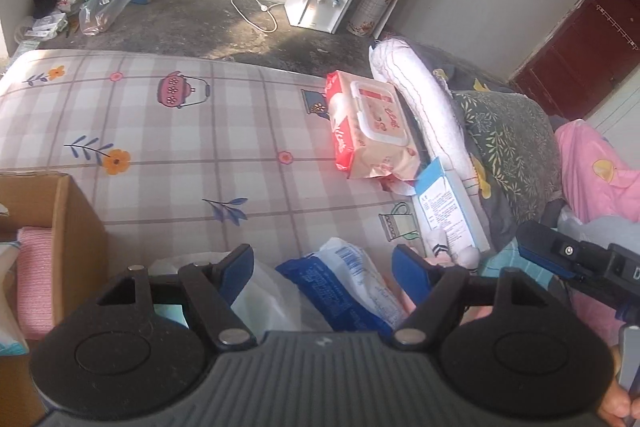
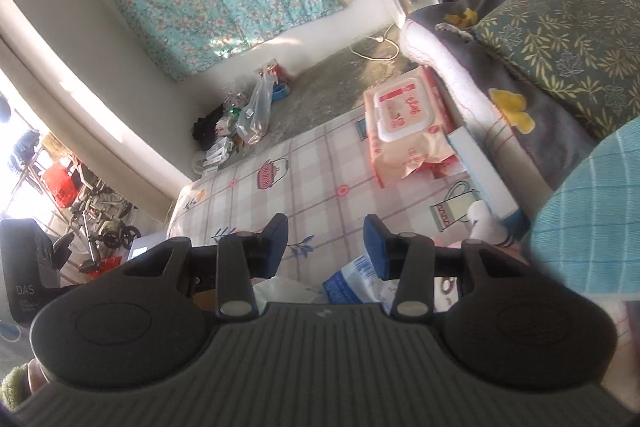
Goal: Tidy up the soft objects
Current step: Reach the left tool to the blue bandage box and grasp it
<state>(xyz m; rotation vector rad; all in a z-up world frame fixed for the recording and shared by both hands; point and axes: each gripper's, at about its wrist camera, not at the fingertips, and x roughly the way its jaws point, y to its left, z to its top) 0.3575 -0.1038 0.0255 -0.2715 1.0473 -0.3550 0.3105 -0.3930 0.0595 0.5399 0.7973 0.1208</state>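
On the bed point(image 1: 168, 131), over the checked sheet, my left hand-held gripper point(image 1: 324, 267) hangs with jaws wide apart, nothing between them; my right hand-held gripper point(image 2: 326, 243) is partly apart, also empty. Blue-and-white tissue pack point(image 1: 352, 287) lies just below both, likely the next pick. Cardboard box point(image 1: 64, 211) at left already holds a pink cloth point(image 1: 36, 279), so it serves as the collecting bin. Red wipes pack point(image 1: 368, 127) waits near the pillows.

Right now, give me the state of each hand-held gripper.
Left hand-held gripper: open, holding nothing.
Right hand-held gripper: open, narrower gap, holding nothing.
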